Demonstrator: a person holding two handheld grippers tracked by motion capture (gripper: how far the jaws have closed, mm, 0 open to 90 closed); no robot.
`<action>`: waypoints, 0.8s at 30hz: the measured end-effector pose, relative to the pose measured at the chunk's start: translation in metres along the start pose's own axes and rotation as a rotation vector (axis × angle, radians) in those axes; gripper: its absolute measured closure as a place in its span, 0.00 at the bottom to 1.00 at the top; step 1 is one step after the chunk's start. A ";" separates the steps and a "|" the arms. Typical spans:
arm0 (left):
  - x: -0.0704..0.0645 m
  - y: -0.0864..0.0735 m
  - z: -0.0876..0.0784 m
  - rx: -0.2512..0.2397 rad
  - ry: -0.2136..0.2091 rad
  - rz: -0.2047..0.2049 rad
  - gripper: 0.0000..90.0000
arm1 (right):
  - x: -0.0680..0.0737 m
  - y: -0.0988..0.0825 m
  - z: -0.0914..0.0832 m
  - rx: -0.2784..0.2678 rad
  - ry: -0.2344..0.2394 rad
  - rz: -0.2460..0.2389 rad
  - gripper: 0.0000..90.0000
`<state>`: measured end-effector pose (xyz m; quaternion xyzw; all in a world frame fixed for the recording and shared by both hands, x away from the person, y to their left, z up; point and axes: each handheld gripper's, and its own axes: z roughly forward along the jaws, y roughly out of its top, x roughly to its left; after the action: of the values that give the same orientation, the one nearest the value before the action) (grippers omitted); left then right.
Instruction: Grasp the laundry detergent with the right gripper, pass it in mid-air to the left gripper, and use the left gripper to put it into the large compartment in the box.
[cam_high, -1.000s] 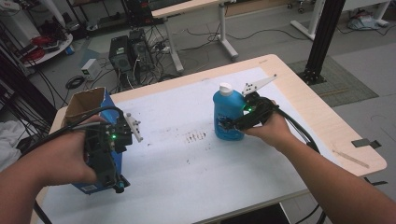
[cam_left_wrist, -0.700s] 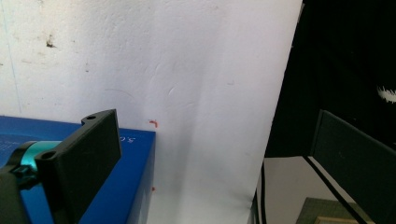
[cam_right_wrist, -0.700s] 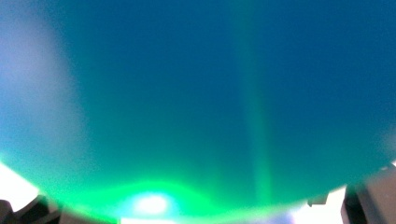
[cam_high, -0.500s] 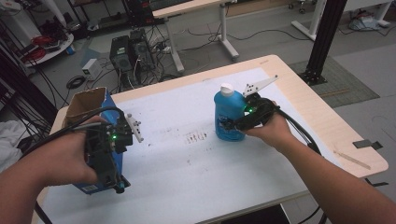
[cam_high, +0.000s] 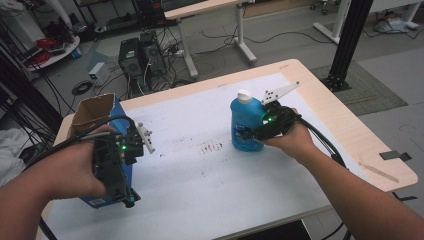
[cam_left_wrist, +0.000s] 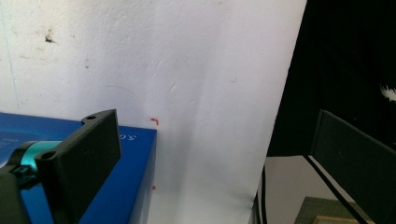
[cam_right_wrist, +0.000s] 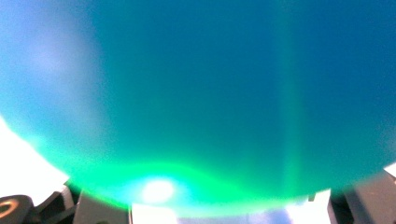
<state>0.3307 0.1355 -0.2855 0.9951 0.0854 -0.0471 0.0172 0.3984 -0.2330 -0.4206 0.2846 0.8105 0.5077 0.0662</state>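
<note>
While the blue bottle (cam_high: 246, 124) stands upright near the middle of the table (cam_high: 320, 105), a little toward the far right, the right gripper (cam_high: 252, 134) is pressed up against its side, held by the right hand (cam_high: 290, 137). In the right gripper view the bottle's blue wall (cam_right_wrist: 201, 93) is so close that it is blurry, with a green glow on it, and I cannot tell if the fingers are closed on it or just next to it. The bottle has a white cap (cam_high: 244, 95). Between the bottle and the blue box (cam_high: 117, 175) there is a wide bare stretch of white table cover (cam_high: 200, 175) with a few small dark marks (cam_high: 212, 147). The blue box sits at the left side of the table, close to the front edge, and its brown flaps (cam_high: 92, 111) are open at the far end. The left gripper (cam_high: 131, 197) is on top of the box, held by the left hand (cam_high: 70, 167), which hides much of the box. In the left gripper view the fingers (cam_left_wrist: 88, 158) stand wide apart with nothing between them; one is over the box (cam_left_wrist: 135, 186) and the other is past the table's edge. The floor behind the table is full of cables and gear.
</note>
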 end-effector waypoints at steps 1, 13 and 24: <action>0.000 0.000 0.000 0.000 0.000 0.000 0.02 | 0.000 0.000 0.000 0.000 0.000 0.000 0.45; -0.001 0.000 -0.001 0.001 0.003 0.000 0.02 | 0.007 0.000 0.000 -0.014 -0.045 -0.098 0.52; -0.003 0.001 -0.004 -0.003 0.009 0.001 0.02 | 0.013 0.006 -0.011 -0.039 -0.046 -0.115 0.52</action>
<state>0.3284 0.1338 -0.2813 0.9953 0.0850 -0.0427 0.0184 0.3861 -0.2328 -0.4076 0.2478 0.8139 0.5119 0.1194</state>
